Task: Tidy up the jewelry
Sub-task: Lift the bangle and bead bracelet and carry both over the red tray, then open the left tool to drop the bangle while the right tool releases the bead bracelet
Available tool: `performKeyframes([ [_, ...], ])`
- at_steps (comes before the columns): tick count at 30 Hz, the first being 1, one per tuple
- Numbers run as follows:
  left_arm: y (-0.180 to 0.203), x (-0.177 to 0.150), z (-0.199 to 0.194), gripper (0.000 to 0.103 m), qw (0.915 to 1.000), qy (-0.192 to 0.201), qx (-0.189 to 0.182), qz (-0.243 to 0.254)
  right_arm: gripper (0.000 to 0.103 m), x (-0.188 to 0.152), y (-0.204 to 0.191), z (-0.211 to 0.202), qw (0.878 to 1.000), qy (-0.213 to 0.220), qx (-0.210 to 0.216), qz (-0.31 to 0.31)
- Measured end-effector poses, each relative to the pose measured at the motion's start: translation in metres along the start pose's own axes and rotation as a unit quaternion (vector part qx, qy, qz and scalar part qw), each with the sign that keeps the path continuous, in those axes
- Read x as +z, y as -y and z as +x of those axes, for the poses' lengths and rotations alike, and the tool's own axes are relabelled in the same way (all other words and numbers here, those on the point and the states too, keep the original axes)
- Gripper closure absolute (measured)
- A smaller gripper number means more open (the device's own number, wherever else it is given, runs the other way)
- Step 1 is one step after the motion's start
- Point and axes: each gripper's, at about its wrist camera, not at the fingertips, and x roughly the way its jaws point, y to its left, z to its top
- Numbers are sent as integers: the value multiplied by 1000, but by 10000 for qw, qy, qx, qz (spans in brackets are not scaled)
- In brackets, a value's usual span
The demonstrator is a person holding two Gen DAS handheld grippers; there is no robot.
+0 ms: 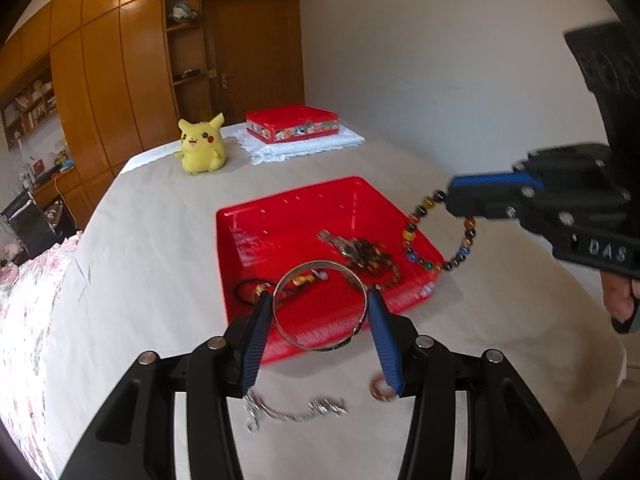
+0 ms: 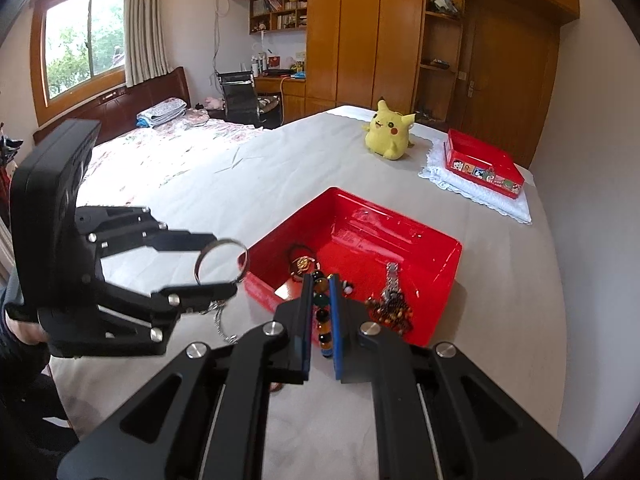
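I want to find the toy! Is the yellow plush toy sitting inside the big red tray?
No, the yellow plush toy sits on the bed cover well behind the red tray, which holds only jewelry.

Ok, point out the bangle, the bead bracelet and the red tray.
bangle (image 1: 320, 266), left wrist view, top of the rim
bead bracelet (image 1: 410, 236), left wrist view, a yellow bead
red tray (image 2: 444, 276), right wrist view, right wall

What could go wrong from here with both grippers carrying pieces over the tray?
The silver bangle is held only at its two sides by the left gripper, so it could twist and slip out. The beaded bracelet dangles from the right gripper near the red tray rim and may snag it. A chain on the table risks being overlooked.
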Motion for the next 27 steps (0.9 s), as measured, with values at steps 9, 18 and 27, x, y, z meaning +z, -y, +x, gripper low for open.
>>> performKeyframes([
  [9,-22,25,41,54,9997,-198,-8,-104,97,11,19,28,9998,-146,-116,119],
  [18,-29,27,102,54,9982,-564,-41,-189,97,12,45,71,9984,-393,-132,371],
  [27,-30,10,146,54,9961,-835,-131,-237,97,-2,58,116,9962,-693,-57,527],
])
